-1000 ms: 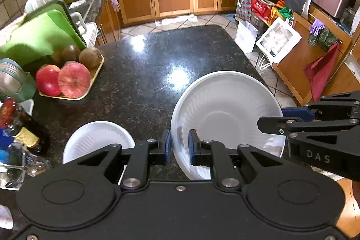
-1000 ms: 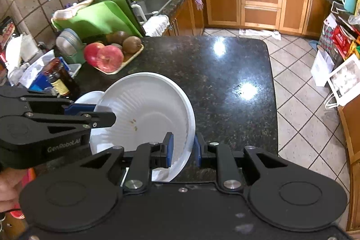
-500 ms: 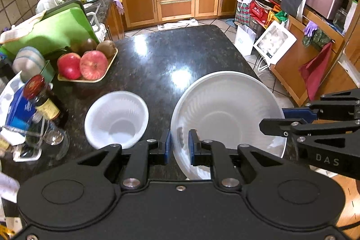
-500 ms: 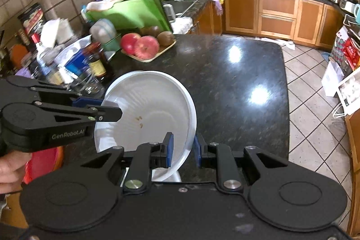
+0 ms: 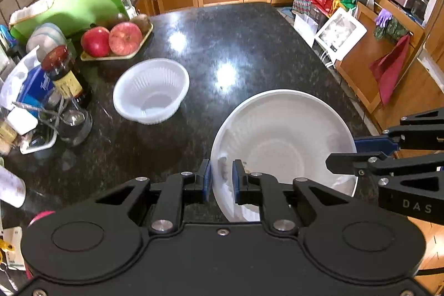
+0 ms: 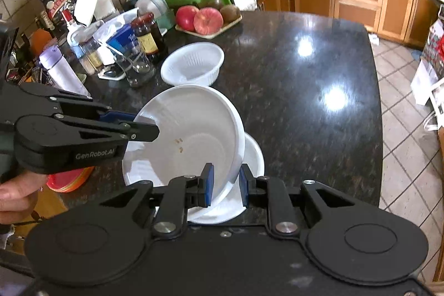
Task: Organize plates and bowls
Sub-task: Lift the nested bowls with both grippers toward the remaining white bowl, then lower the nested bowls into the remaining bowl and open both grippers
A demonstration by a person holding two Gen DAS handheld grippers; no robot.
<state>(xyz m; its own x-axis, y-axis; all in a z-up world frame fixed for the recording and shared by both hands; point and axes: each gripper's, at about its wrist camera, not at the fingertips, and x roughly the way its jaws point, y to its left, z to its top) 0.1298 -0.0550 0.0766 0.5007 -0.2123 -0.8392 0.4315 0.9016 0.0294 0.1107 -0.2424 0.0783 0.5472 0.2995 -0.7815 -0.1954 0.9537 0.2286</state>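
Both grippers clamp the same large white bowl (image 5: 283, 140), held tilted above the black granite counter (image 5: 249, 46). Left gripper (image 5: 221, 179): blue pads pinch the bowl's near-left rim, jaws narrow, wall between them. Right gripper (image 6: 225, 183): same story on the opposite rim, jaws closed down on the wall. In the left wrist view the bowl sits lower centre-right; its bottom edge is cut off by the gripper body, and the right gripper's fingers cover its right rim. In the right wrist view the left gripper's fingertip hides part of the left rim. Bowl is ribbed inside, with a few small brown crumbs near the middle (image 6: 179, 144). A second white dish (image 6: 249, 157) shows under and behind it at lower centre, mostly hidden; can't tell whether it's a plate or a bowl, or whether the two touch. Small white ribbed bowl (image 5: 151, 95) stands upright on the counter, centre-left, well apart from the held one. Tray of apples (image 5: 116, 39) and a dark sauce bottle (image 5: 65, 74) at left; clutter beyond is blurred.
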